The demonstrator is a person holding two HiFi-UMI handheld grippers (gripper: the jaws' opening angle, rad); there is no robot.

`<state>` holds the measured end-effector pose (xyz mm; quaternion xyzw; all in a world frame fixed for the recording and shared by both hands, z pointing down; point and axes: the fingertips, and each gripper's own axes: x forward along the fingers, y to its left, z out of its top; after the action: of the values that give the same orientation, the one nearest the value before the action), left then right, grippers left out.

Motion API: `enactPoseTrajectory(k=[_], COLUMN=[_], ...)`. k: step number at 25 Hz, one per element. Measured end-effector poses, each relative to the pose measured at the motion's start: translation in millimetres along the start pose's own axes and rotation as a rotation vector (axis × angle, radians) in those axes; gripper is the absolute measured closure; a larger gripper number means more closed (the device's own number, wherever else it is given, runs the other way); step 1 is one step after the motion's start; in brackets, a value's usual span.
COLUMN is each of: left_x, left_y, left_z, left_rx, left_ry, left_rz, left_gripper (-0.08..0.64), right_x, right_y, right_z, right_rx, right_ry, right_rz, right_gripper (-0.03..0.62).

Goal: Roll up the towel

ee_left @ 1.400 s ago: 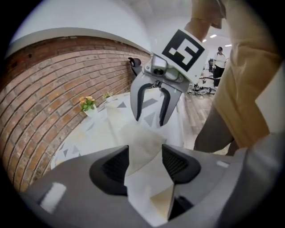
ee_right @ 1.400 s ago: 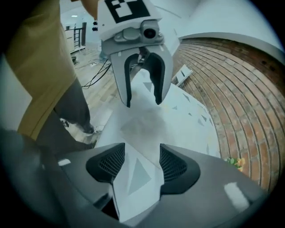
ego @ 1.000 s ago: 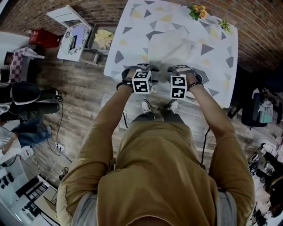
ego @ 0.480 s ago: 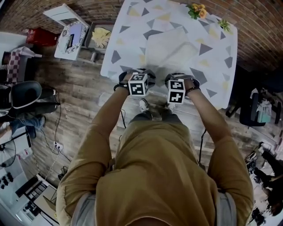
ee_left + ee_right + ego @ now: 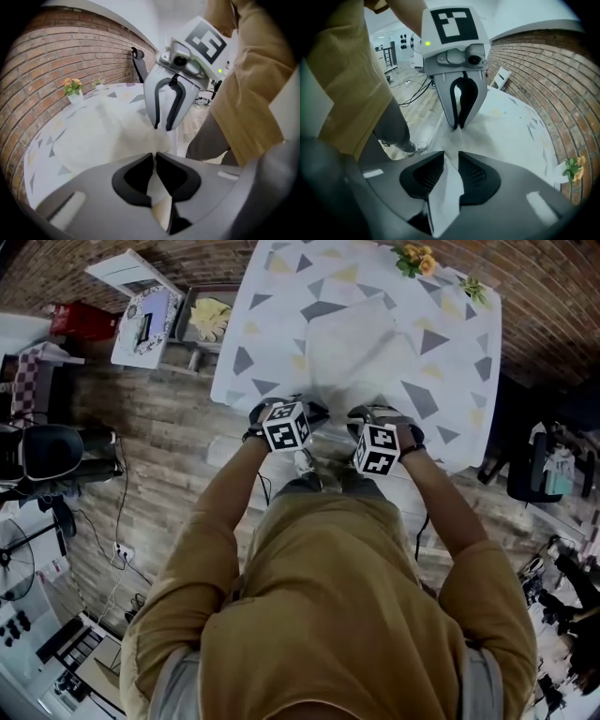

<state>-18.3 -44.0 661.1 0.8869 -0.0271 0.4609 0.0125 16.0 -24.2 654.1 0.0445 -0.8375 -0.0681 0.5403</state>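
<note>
Cream cloth is pinched between the fingers (image 5: 136, 177) of the left gripper (image 5: 289, 405), which are pressed together on the near edge of the towel (image 5: 352, 348). The same edge is clamped by the right gripper (image 5: 375, 416), whose fingers have just been closing and then easing a touch. From both grips the towel is spread straight ahead, away from the person, across the patterned worktop (image 5: 267, 329). Neither hand is judged nearer, so the roll would be driven forward from this edge.
</note>
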Motion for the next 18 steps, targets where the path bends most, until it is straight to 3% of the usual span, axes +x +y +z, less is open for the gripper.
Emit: enactPoseTrajectory(k=[3, 7, 10, 13, 15, 18], left_x=[-4.2, -10.0, -13.6, -18.8, -19.7, -22.9], left_y=[1.2, 6.7, 9.3, 9.6, 10.1, 12.7], left_z=[3.9, 6.6, 8.6, 14.1, 13.7, 12.8], left_rx=[-0.092, -0.183, -0.208, -0.251, -0.285, -0.351], left_ry=[-0.06, -0.126, -0.161, -0.223, -0.266, -0.328], left_rz=[-0.002, 0.013, 0.021, 0.017, 0.01, -0.001], left_gripper=[0.476, 0.477, 0.477, 0.477, 0.477, 0.477], right_x=[0.1, 6.0, 6.4, 3.9, 0.9, -4.0], right_y=[4.4, -2.9, -3.8, -4.9, -8.7, -15.2], right_z=[7.5, 14.7, 15.1, 15.3, 16.7, 19.2], right_rx=[0.007, -0.025, -0.045, -0.024, 0.001, 0.044], right_ry=[-0.028, -0.043, -0.045, -0.061, -0.076, -0.103], right_rz=[-0.03, -0.124, -0.156, -0.183, -0.203, -0.216], right_gripper=[0.423, 0.42, 0.419, 0.43, 0.505, 0.544])
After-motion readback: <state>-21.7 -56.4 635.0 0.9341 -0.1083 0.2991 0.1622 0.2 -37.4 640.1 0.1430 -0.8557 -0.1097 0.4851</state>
